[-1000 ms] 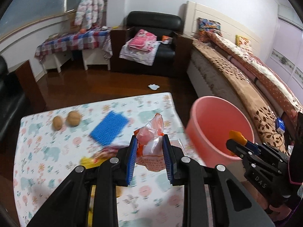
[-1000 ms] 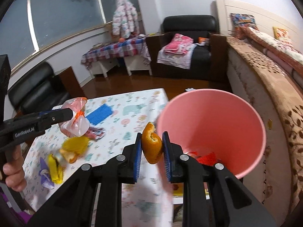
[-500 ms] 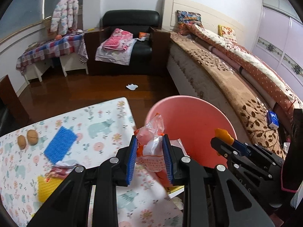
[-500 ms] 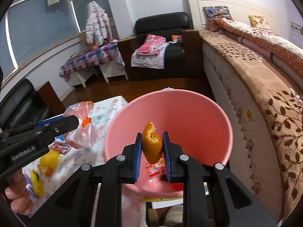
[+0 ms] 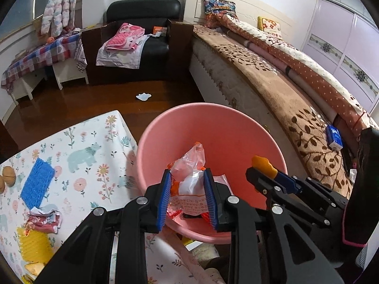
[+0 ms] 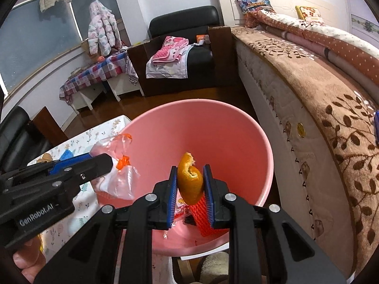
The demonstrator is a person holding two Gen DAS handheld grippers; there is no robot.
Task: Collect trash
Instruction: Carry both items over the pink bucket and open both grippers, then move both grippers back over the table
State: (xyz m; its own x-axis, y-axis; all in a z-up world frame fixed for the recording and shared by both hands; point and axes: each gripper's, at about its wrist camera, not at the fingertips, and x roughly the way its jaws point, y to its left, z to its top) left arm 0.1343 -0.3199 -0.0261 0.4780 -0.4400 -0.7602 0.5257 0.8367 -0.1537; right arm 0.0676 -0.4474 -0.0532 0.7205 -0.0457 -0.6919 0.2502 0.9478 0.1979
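Left wrist view: plastic wrapper (image 5: 189,179) is held over the pink bin (image 5: 236,116) as left gripper (image 5: 187,195) jaws open. Orange peel (image 6: 190,181) is clamped by right gripper (image 6: 190,185) above it. Clinging film could be dragged out onto the bench (image 5: 94,146).

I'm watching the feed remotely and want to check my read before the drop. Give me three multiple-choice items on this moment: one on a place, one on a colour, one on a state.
1. Where is the orange peel?
A. on the table
B. between the right gripper's pads, over the bucket
C. on the bed

2. What colour is the bucket?
A. pink
B. blue
C. green

3. What lies between the left gripper's pads?
A. nothing
B. a blue scrubber
C. a crumpled plastic bag

Answers: 1 B, the peel sits between the blue pads above the bucket's mouth. 2 A, its wall and rim are pink. 3 C, the bag is between the pads, whose jaws are opening.
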